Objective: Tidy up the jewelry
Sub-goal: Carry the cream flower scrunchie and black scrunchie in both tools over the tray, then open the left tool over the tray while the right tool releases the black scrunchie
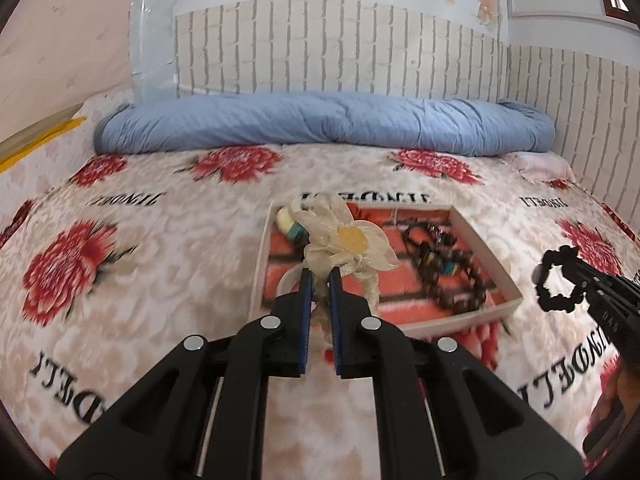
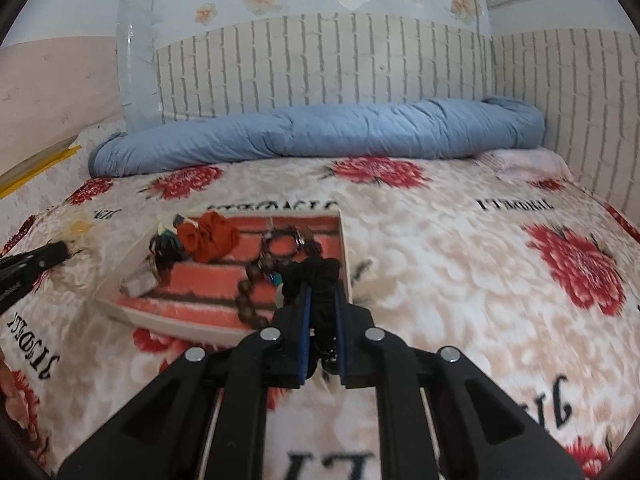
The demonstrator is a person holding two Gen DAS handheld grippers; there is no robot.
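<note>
Jewelry sits in a shallow white cardboard tray (image 1: 486, 236) lined with a red brick print, resting on the floral bedspread (image 1: 168, 248) in front of me. My left gripper (image 1: 320, 274) is clamped on a cream fabric flower hair piece with a yellow centre (image 1: 348, 240), which I hold above the tray's near-left part. My right gripper (image 2: 322, 290) is pinched tight on a black ruffled scrunchie (image 2: 316, 272) — in the left wrist view that scrunchie hangs as a loop off to the tray's right. Inside the tray I can see a dark brown beaded bracelet (image 2: 250, 300), a red fabric scrunchie (image 2: 212, 236) toward the far side and a dark ring-shaped piece (image 2: 282, 246) next to it; the other small items are too blurred to name. A rolled blue quilt (image 1: 320, 128) lies across the far edge of the bed, against a white brick-pattern wall (image 1: 340, 48).
</note>
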